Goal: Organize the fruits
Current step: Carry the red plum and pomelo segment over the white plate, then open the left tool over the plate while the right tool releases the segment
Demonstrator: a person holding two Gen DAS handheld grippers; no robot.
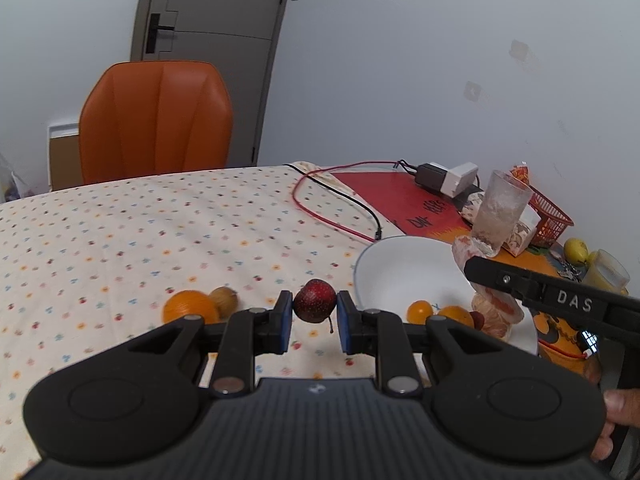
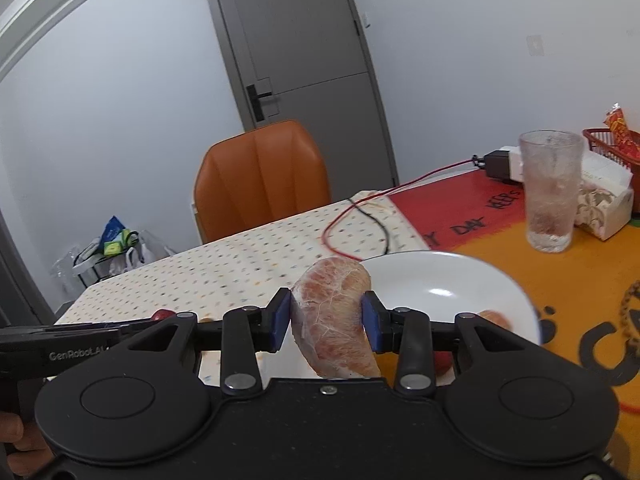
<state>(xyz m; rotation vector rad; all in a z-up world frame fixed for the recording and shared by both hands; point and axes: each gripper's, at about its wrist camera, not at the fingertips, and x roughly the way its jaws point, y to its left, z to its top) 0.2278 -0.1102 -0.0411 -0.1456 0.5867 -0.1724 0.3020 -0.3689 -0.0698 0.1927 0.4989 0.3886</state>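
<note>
Left gripper (image 1: pixel 314 316) jaws grip one plum (image 1: pixel 315 306); right gripper (image 2: pixel 326 322) jaws grip one pomelo segment (image 2: pixel 334 320).

Setting: home dining room | shown by: patterned cloth on tabletop (image 1: pixel 120 232), orange chair (image 1: pixel 156 120), grey door (image 2: pixel 304 48), drinking glass (image 2: pixel 550 190)

left wrist – low, close over table (image 1: pixel 120 232) | right wrist – near white plate (image 2: pixel 460 276) | shared: plate, door-side chair (image 1: pixel 156 120)
</note>
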